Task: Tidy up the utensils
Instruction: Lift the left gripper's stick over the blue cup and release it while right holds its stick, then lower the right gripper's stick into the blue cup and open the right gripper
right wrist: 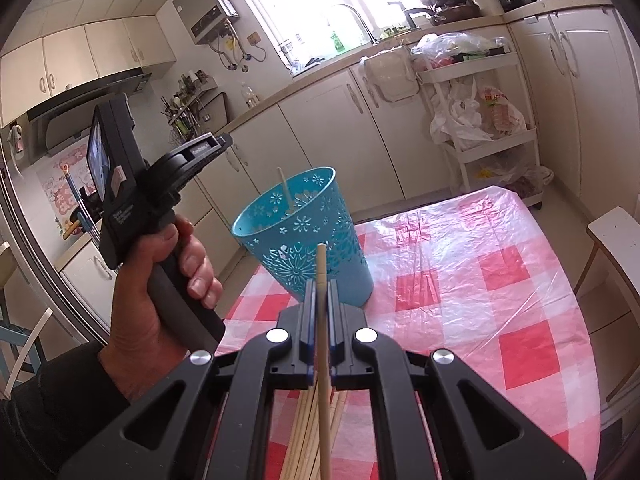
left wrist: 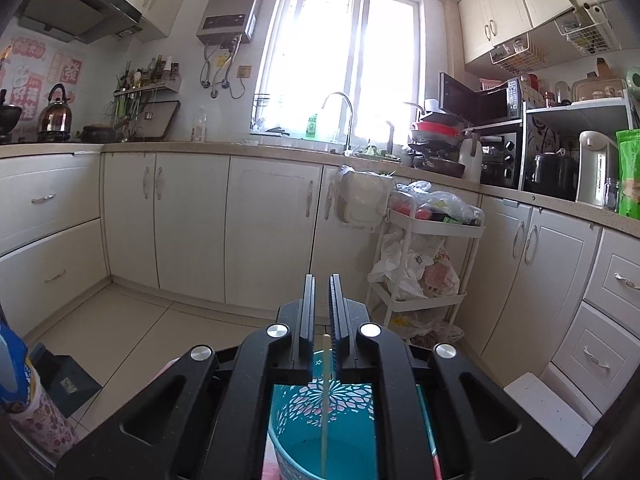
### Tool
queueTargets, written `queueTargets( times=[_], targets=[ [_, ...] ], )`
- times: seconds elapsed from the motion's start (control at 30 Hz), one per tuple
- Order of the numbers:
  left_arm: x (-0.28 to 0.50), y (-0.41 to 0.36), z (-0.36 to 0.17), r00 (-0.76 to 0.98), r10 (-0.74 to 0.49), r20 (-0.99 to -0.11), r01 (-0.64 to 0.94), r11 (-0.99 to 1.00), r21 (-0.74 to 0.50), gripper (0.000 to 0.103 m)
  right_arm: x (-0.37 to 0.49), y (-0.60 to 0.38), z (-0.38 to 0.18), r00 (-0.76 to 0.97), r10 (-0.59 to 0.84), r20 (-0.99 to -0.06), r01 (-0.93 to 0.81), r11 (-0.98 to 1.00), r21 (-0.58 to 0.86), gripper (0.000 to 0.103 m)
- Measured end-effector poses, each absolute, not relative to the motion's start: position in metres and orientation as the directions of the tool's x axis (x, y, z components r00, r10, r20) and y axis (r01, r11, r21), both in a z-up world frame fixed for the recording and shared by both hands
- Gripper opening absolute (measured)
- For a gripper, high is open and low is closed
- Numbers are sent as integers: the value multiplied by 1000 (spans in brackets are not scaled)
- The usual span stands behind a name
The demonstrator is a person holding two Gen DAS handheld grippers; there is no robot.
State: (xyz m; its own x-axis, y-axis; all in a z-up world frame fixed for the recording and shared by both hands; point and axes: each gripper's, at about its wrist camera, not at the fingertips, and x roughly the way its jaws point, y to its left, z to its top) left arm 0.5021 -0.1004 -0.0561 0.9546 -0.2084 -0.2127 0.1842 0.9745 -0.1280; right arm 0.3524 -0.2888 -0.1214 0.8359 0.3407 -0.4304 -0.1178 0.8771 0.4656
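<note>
A green bottle (left wrist: 312, 125) on the window sill, far beyond the tips of the left claw (left wrist: 322, 278) and slightly to their left, carried 1 legible word in white: "AXE". Pink posters (left wrist: 30, 76) on the wall far to that claw's left bore large Chinese characters, too warped at the edge of the view to read with certainty. Seen from the right claw (right wrist: 319, 282), up to its left, the left claw's black body showed 3 short lines of white lettering (right wrist: 118, 220), and a strip on its top had a small label (right wrist: 202, 147); both were too small to make out.
</note>
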Motion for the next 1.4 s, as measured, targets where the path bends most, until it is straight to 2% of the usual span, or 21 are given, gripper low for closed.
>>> queueTargets(
  times=[0.13,0.2,0.33,0.43,0.63,0.77,0.87,1.07,1.1,1.17,1.3,1.37,1.4],
  targets=[
    [484,-80,-50,954,-184,-237,149,976,-158,31,356,-291,-106,854,353,-383,-140,864,483,6],
    [473,-68,-48,952,-169,-257,124,976,-181,35,364,-289,-91,867,360,-343,-165,859,485,6],
    [429,-42,-47,953,-137,-270,71,968,-239,53,398,-285,-55,886,394,-245,-219,820,528,6],
    [398,-29,-58,957,-118,-264,51,968,-246,60,432,-284,-30,904,390,-176,-229,789,571,6],
    [401,-26,-76,934,-131,-331,48,968,-247,63,495,-279,-3,962,259,-88,-155,781,605,6],
    [405,-18,-74,936,-131,-326,38,960,-276,66,529,-274,-15,979,170,-112,-69,794,603,6],
    [408,-12,-75,933,-119,-339,19,959,-282,67,550,-267,-32,966,172,-193,-25,806,591,6],
    [413,0,-76,927,-106,-360,-15,949,-316,68,534,-255,-44,954,184,-237,-32,849,528,7],
    [413,0,-76,926,-104,-363,-16,950,-312,68,531,-253,-46,952,188,-241,-37,853,521,9],
    [413,-3,-76,925,-99,-367,-15,955,-295,68,526,-252,-48,942,209,-263,-47,856,515,19],
    [417,-10,-80,910,-90,-404,-13,969,-245,73,488,-257,-44,924,258,-284,-92,867,489,28],
    [421,-13,-85,893,-87,-442,-9,977,-211,77,452,-263,-49,912,259,-317,-96,888,450,41],
    [424,-15,-89,881,-88,-465,-7,980,-199,77,437,-265,-55,899,260,-354,-95,902,421,44]
  ],
)
